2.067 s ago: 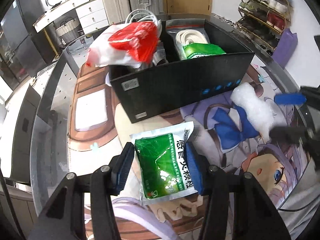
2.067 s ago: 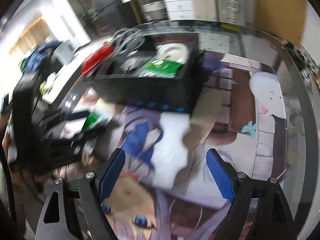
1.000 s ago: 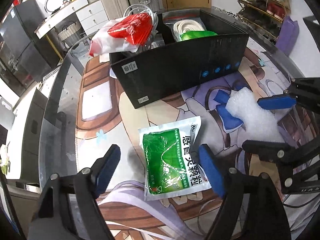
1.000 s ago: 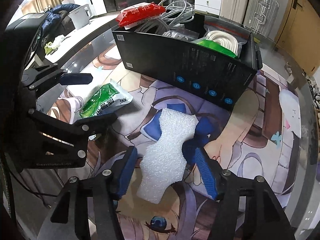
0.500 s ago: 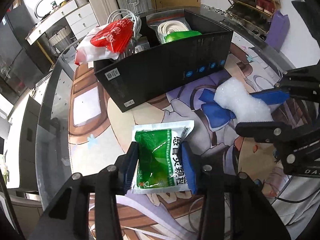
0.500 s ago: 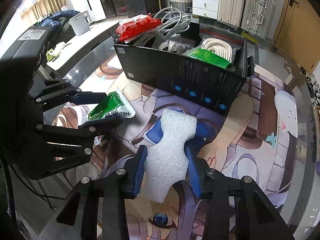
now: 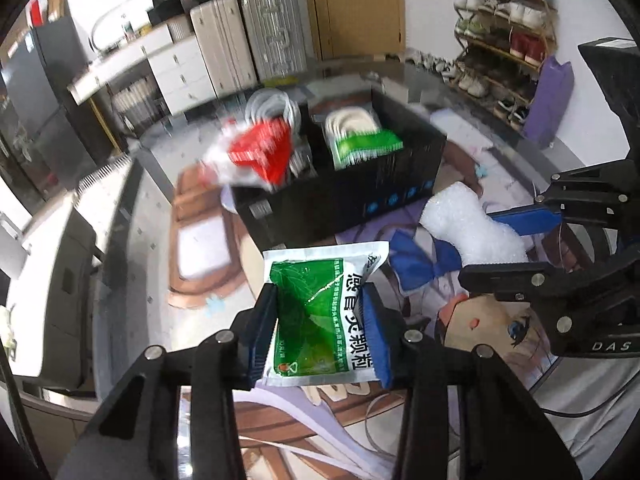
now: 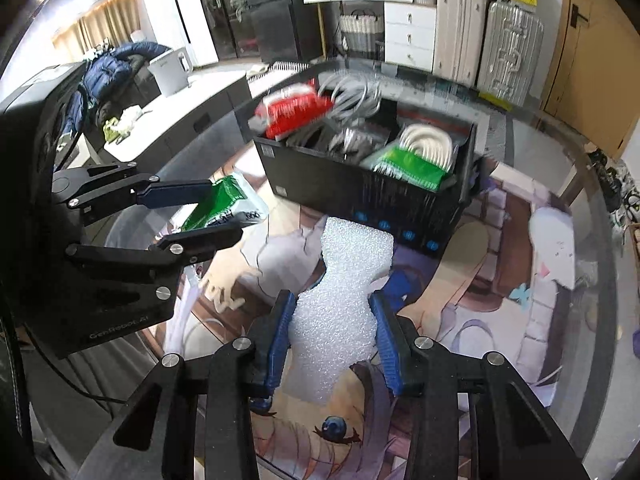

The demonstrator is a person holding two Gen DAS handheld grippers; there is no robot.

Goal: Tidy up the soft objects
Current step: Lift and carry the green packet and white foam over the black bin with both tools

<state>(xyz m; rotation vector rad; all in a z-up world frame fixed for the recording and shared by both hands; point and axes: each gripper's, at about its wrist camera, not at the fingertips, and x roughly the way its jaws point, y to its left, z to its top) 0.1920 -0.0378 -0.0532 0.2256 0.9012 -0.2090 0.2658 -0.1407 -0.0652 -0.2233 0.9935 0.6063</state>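
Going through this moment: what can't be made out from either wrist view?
- Black box contents: motion-blurred in both views; red packet print unreadable.
- Green sachet edges: left view, covered by left gripper pads.
- White foam underside: hidden in both views.

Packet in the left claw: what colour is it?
Green with a white border, the packet shows best in the left wrist view.

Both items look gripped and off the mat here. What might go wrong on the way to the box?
1. The left hand-held gripper pinches the green packet at its lower half, and the smooth film might slip.
2. The black box looks crowded: cables and a red pack rise above the rim, leaving little room.
3. The white foam in the right hand-held gripper could catch the front wall.
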